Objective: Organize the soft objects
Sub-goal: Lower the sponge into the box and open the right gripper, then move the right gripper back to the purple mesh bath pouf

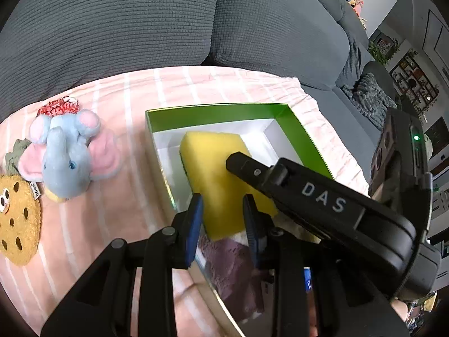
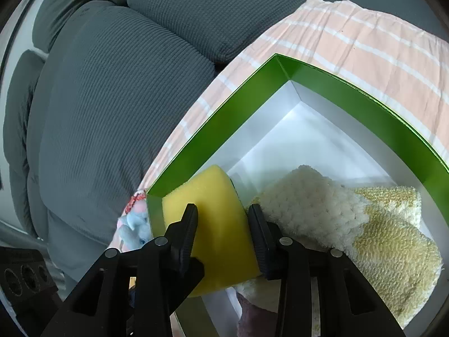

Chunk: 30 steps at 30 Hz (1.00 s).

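A green box with a white inside (image 1: 213,115) (image 2: 331,84) lies on a pink striped cloth. My right gripper (image 2: 223,227) is shut on a yellow sponge (image 2: 216,219) and holds it inside the box by its left wall. The right gripper reaches in from the right in the left wrist view (image 1: 244,165), over the sponge (image 1: 216,174). My left gripper (image 1: 223,210) is open around the sponge's near end; whether its pads touch it I cannot tell. A cream and yellow fluffy cloth (image 2: 364,224) and a purple cloth (image 1: 233,266) lie in the box.
On the pink cloth (image 1: 118,101) left of the box lie a blue and pink plush elephant (image 1: 67,157), a cookie plush (image 1: 16,219), a red-patterned item (image 1: 59,108) and a green scrunchie (image 1: 15,157). Grey sofa cushions (image 1: 140,22) rise behind.
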Motion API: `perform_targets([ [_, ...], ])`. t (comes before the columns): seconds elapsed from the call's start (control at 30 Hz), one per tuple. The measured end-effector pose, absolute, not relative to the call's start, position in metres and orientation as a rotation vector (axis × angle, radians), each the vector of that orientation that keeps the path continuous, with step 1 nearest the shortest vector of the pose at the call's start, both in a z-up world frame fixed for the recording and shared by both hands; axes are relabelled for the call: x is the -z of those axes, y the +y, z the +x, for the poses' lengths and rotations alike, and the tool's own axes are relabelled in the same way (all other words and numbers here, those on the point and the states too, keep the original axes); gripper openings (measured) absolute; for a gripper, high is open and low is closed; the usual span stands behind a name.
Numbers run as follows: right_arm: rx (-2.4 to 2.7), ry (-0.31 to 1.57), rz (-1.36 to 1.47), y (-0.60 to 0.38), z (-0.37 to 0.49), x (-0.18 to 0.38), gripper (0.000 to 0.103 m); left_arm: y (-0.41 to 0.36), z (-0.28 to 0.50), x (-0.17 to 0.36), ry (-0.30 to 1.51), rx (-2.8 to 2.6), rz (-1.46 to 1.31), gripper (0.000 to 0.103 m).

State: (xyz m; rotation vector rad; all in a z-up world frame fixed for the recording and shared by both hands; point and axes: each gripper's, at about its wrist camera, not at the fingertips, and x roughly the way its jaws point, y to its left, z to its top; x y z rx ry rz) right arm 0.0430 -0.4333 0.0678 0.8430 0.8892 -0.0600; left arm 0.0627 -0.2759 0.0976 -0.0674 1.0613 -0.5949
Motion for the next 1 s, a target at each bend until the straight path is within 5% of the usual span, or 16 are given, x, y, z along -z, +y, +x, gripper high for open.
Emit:
perform_targets([
  [0.23, 0.107, 0.880, 0.767, -0.424, 0.037, -0.082, 0.042, -0.261, 0.055, -0.108, 1.055, 0.610, -0.096, 0.027],
  [0.47, 0.152, 0.805, 0.708, -0.408, 0.014, -0.109, 0.072, -0.238, 0.041, -0.121, 1.035, 0.627, -0.150, 0.032],
  [0.83, 0.216, 0.704, 0.548, -0.380, -0.023, -0.146, 0.079, -0.182, 0.009, -0.154, 0.931, 0.631, -0.171, 0.071],
  [1.0, 0.201, 0.687, 0.516, -0.356, -0.047, -0.151, 0.086, -0.141, -0.010, -0.158, 0.872, 0.615, -0.197, 0.079],
])
